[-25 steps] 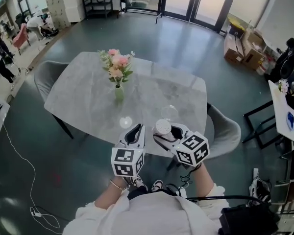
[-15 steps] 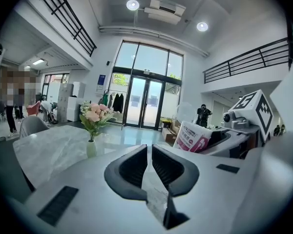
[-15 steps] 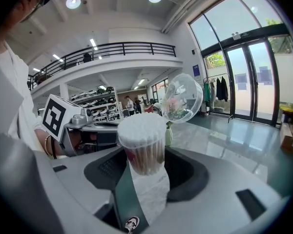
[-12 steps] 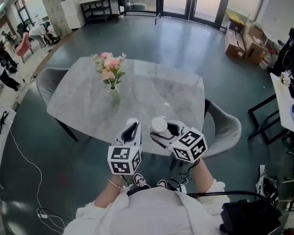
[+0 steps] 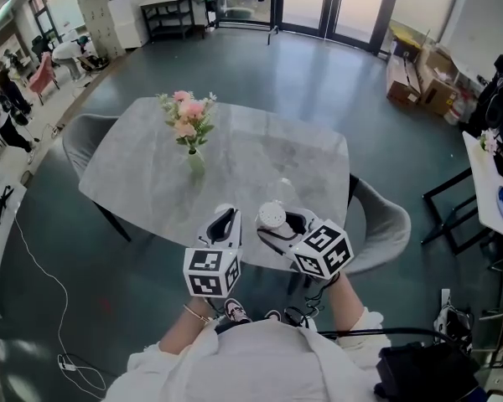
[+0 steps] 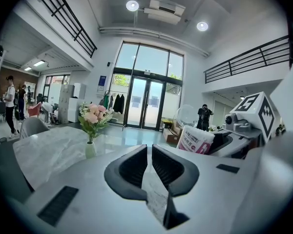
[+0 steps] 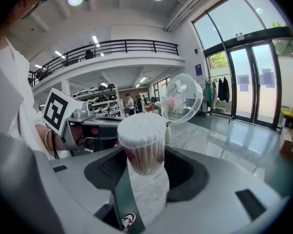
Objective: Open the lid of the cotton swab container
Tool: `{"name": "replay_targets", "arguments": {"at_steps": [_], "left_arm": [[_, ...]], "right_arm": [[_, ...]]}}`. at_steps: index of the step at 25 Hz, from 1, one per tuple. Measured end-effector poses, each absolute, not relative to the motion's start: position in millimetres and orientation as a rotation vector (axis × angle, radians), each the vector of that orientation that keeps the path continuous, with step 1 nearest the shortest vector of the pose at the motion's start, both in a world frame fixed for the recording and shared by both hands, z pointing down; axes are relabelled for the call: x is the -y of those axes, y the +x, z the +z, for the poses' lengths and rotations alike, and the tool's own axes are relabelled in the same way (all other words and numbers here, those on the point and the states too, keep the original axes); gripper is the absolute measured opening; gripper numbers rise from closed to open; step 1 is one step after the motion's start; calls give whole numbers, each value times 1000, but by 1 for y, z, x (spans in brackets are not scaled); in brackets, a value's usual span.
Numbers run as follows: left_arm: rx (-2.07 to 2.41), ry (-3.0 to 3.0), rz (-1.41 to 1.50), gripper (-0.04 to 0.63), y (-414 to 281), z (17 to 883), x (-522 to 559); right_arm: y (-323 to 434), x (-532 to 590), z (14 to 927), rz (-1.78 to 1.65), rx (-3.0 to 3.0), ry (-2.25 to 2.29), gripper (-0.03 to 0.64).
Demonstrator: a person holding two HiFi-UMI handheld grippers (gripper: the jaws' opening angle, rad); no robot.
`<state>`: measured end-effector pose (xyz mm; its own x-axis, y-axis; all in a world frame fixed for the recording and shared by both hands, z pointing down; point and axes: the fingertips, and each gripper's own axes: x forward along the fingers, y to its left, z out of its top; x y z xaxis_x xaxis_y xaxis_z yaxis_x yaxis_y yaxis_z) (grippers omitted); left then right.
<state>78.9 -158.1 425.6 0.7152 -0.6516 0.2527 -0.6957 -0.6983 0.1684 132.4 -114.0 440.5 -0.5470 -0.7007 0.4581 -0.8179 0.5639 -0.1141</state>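
Note:
My right gripper [image 5: 278, 224] is shut on the cotton swab container [image 7: 142, 143], a clear cup packed with white swabs, and holds it upright over the near table edge. Its clear domed lid [image 7: 182, 98] stands tipped back behind the cup, so the swab tops are bare. From the left gripper view the container [image 6: 196, 140] shows at the right with the lid [image 6: 191, 115] above it. My left gripper [image 5: 225, 219] hangs just left of the container, apart from it, with its jaws together and nothing between them [image 6: 149, 148].
The grey marble table [image 5: 260, 153] carries a small vase of pink flowers [image 5: 189, 132] at its far left. A small pale round thing [image 5: 225, 208] lies by the left gripper's tips. Grey chairs [image 5: 384, 222] stand at both sides. People move about at the far left.
Both grippers keep about the same places and grips. The head view has shifted slightly, nothing else.

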Motion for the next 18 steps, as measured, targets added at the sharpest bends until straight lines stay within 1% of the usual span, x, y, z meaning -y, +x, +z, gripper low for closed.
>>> {"name": "replay_targets", "arguments": {"at_steps": [18], "left_arm": [[1071, 2673, 243, 34, 84, 427, 173]], "right_arm": [[136, 125, 448, 426, 2399, 1183, 291]]}}
